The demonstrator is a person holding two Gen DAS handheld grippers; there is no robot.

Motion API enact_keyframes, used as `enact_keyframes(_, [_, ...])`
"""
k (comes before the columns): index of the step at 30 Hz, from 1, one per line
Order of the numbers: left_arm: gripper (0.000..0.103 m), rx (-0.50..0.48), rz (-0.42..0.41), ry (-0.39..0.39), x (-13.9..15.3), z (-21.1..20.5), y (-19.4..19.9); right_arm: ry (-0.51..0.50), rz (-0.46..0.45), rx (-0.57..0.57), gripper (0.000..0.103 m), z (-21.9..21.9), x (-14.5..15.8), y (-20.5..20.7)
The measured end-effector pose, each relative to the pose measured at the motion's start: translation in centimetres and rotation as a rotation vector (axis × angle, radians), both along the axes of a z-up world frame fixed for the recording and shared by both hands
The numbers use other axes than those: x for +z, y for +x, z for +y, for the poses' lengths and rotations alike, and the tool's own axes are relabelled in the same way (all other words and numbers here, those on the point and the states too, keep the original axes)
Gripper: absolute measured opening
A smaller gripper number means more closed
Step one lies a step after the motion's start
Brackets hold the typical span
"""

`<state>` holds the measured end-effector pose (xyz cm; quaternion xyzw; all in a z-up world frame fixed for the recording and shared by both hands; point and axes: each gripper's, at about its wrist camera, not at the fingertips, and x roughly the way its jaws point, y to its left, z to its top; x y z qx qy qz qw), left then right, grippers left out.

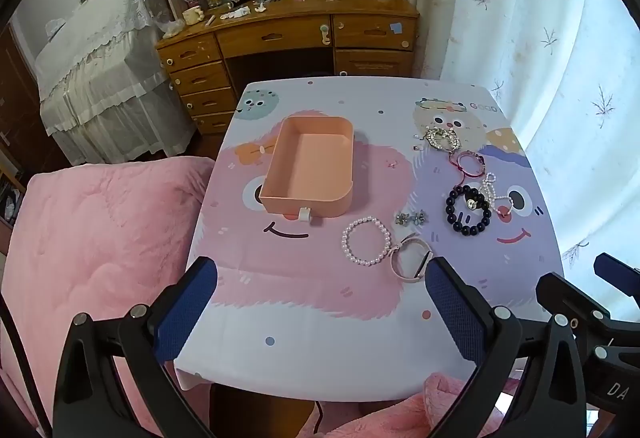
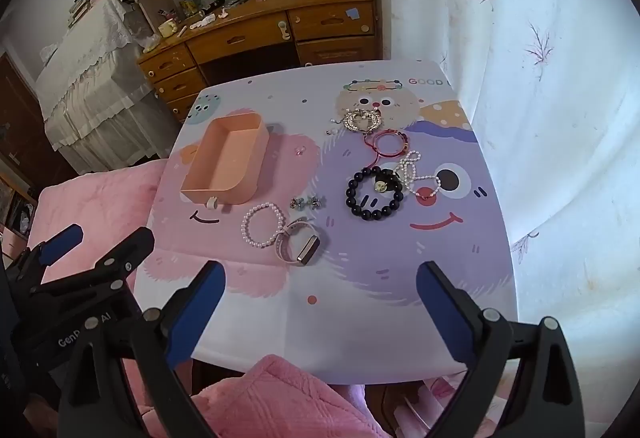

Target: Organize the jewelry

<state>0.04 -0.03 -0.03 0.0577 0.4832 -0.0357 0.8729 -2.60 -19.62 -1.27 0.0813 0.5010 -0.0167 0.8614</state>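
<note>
On the tabletop (image 1: 304, 334) with its cartoon-monster cloth, an open peach plastic box (image 1: 310, 166) stands empty at the left, and the jewellery lies loose to its right. Both tools hover at the near edge with nothing in them: the left gripper (image 1: 322, 312) and the right gripper (image 2: 320, 316) each have their blue-padded fingers (image 2: 196, 310) spread wide. Nearest is a white pearl bead bracelet (image 2: 262, 225) touching a pale pink strap watch with a metal face (image 2: 298, 246); beyond lie a pair of small dark floral earrings (image 2: 307, 202), a dark round-bead bracelet with a gold charm (image 2: 374, 194), a thin white pearl chain (image 2: 416, 174) that overlaps it, a red cord bangle (image 2: 386, 142) and a sparkly rhinestone brooch-like piece (image 2: 362, 120). All look light. The bead loops are probably limp and would sag and roll, so pinching across one side of the ring seems safest. The watch is stiffer; its strap offers a firmer hold than the slick face. The tiny earrings look hardest to pick up.
</note>
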Motion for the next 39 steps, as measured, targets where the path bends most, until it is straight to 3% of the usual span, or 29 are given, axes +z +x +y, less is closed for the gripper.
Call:
enact_keyframes(8, [0.102, -0.014, -0.009, 0.023, 0.2, -1.4, 0.2, -0.012, -0.004, -0.003, 0.097, 0.5, -0.1, 0.1])
enact_keyframes(39, [0.102, -0.042, -0.025, -0.017, 0.4, -1.0, 0.2, -0.018, -0.001, 0.005, 0.097, 0.7, 0.1, 0.0])
